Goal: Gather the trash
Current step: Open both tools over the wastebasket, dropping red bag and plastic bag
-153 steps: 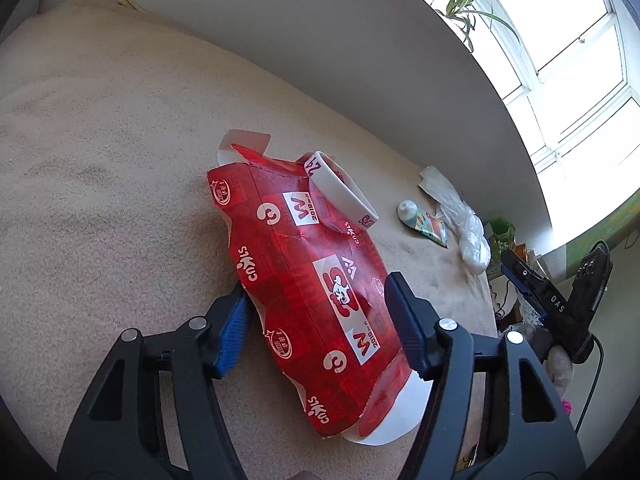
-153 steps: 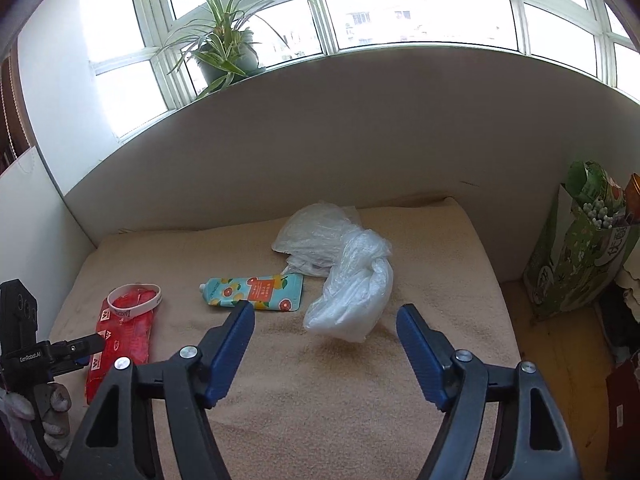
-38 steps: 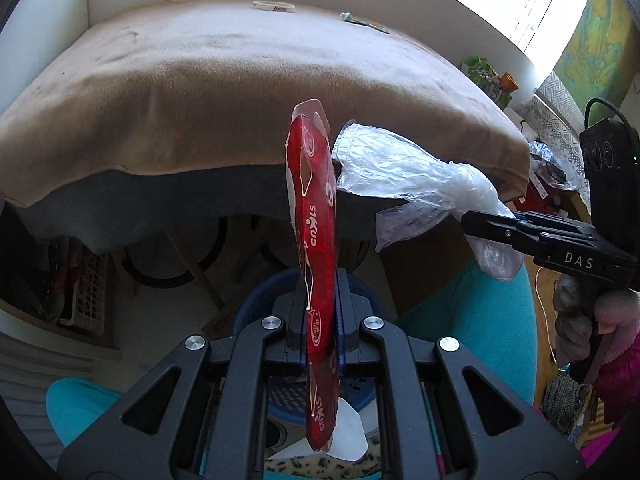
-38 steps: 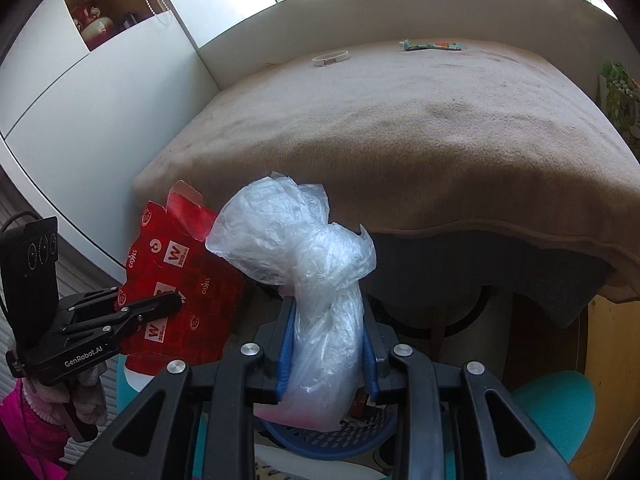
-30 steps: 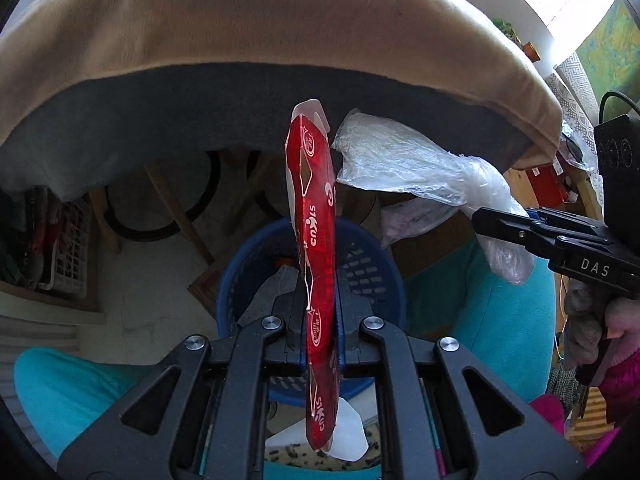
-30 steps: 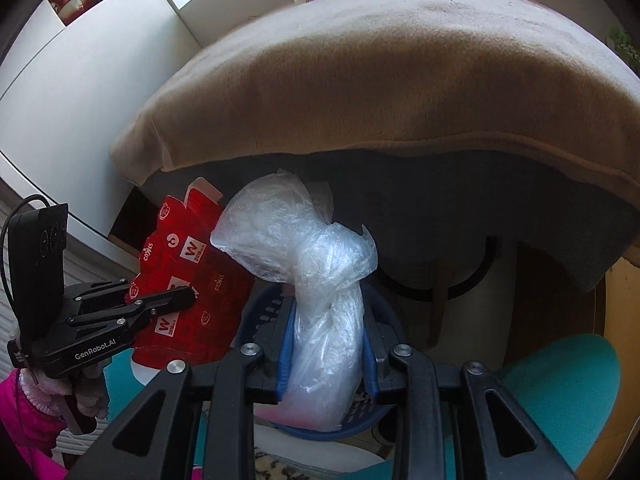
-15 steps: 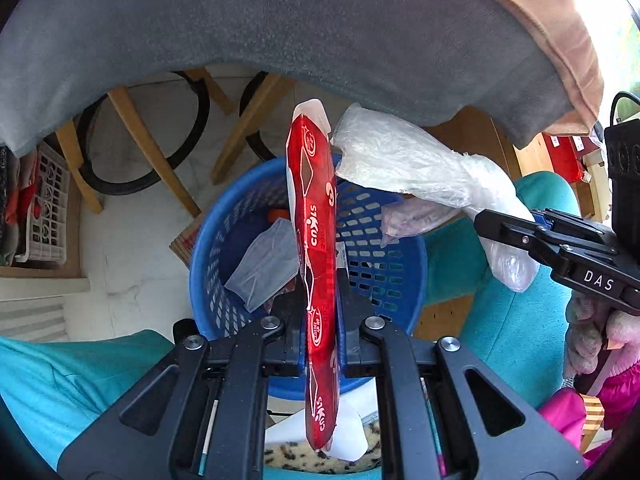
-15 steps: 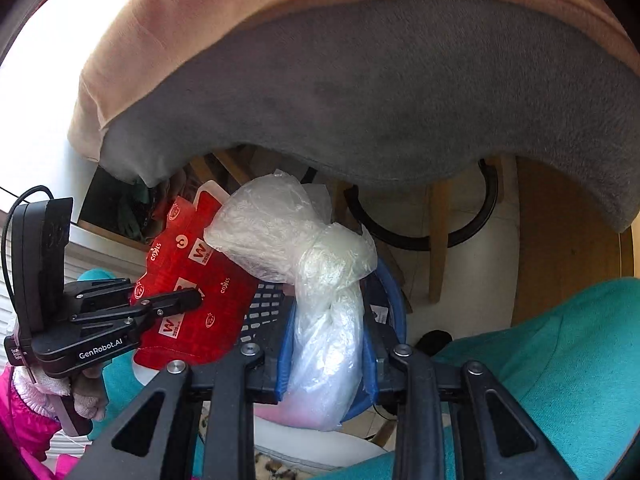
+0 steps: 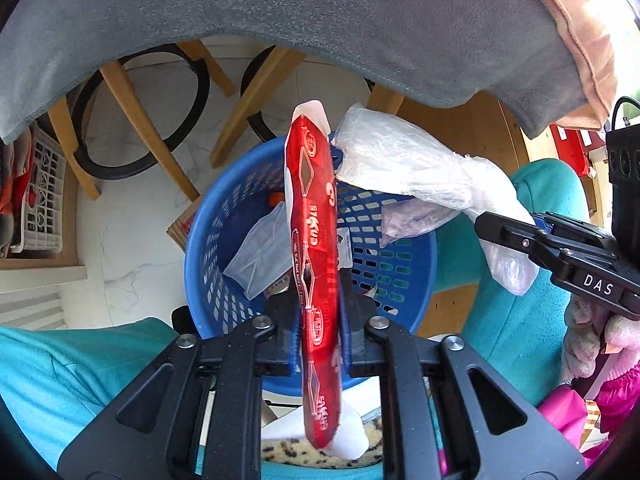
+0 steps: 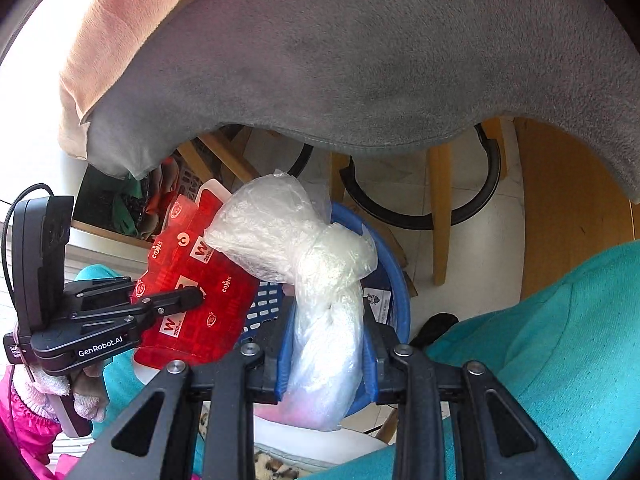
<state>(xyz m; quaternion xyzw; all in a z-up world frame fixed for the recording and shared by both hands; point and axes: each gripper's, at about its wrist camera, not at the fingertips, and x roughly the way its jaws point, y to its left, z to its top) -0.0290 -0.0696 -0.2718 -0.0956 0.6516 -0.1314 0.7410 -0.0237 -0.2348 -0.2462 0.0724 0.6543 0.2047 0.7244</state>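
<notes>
Left gripper (image 9: 318, 344) fingers easing around red packet (image 9: 314, 216); right gripper (image 10: 326, 354) clamps plastic bag (image 10: 316, 264), lower.

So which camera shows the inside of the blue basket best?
The left wrist view: it looks down into the blue basket, with a face mask inside. The right wrist view shows only its rim behind the plastic bag.

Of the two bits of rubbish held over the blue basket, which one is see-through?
The knotted clear plastic bag, pinched in the right gripper. The other piece, in the left gripper, is a flattened red carton with white printing, fully opaque.
</notes>
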